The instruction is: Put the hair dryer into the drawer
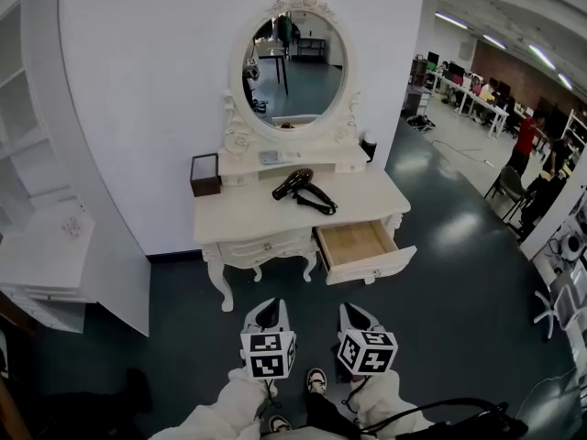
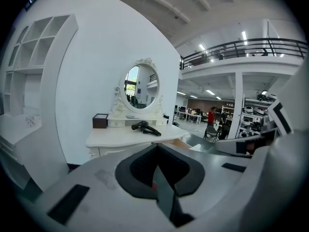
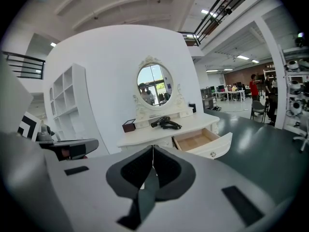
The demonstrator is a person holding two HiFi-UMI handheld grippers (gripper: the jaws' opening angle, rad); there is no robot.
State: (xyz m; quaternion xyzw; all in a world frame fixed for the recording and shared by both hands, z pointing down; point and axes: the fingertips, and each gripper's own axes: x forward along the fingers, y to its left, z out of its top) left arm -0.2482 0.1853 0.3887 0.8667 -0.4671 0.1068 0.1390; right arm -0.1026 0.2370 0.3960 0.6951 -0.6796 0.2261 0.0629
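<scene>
Head view: the white table (image 1: 248, 216) stands against the wall, w/ an oval mirror (image 1: 293, 62) on top. The black hair dryer (image 1: 303, 189) lies on the table top, right of centre, w/ its cord beside it. The drawer (image 1: 353, 243) at the table's right side is pulled out and its wooden bottom shows. A brown box (image 1: 204, 174) sits at the left back corner. The left gripper (image 1: 268, 310) and the right gripper (image 1: 354, 313) are low in the picture, side by side, well apart from the table.

Left gripper view: the left gripper (image 2: 155, 151) has its jaws pressed together, nothing btw. them. The hair dryer (image 2: 145, 126) is far ahead on the table (image 2: 120, 137).

Right gripper view: the right gripper (image 3: 152, 153) also has its jaws together and holds nothing. Ahead are the hair dryer (image 3: 164, 123) on the table and the open drawer (image 3: 198, 140), below it and to the right.
</scene>
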